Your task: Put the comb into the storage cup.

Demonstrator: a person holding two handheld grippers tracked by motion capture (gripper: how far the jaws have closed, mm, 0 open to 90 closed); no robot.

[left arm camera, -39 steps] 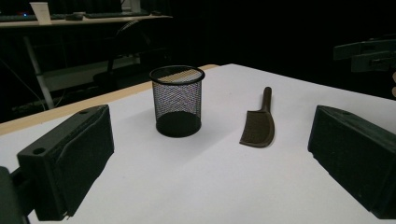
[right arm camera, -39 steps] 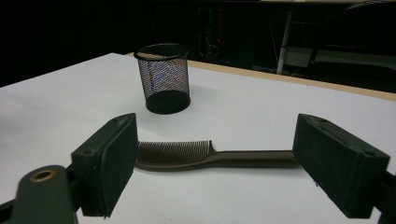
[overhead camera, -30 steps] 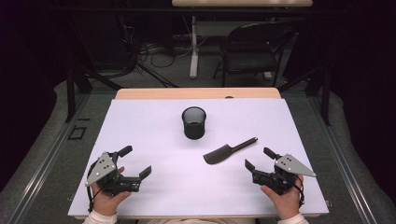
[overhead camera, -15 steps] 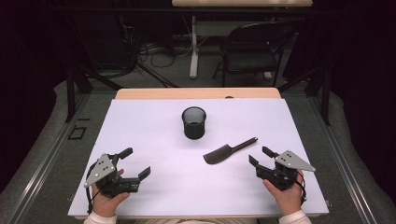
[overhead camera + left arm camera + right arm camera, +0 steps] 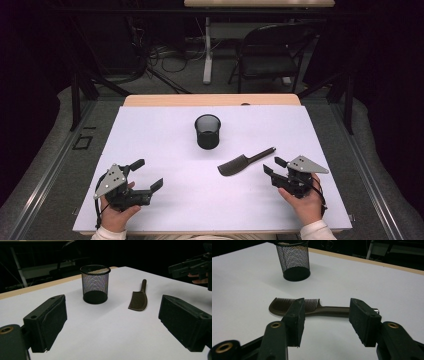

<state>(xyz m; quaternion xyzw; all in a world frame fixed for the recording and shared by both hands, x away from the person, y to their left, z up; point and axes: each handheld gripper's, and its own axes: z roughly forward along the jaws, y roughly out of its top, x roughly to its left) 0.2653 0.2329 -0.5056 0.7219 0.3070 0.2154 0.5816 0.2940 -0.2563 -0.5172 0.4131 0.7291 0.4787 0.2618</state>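
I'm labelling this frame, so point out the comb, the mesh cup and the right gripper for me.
comb (image 5: 239,165): high view, on the toothed head.
mesh cup (image 5: 207,133): high view, on the side wall.
right gripper (image 5: 274,165): high view, midway between its fingertips.

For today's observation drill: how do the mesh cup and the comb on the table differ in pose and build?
The mesh cup stands upright, mouth up; the comb lies flat. The cup is round see-through wire mesh; the comb is long and solid, with teeth and a handle. The cup sits mid-table, the comb nearer the right gripper. Both are dark.
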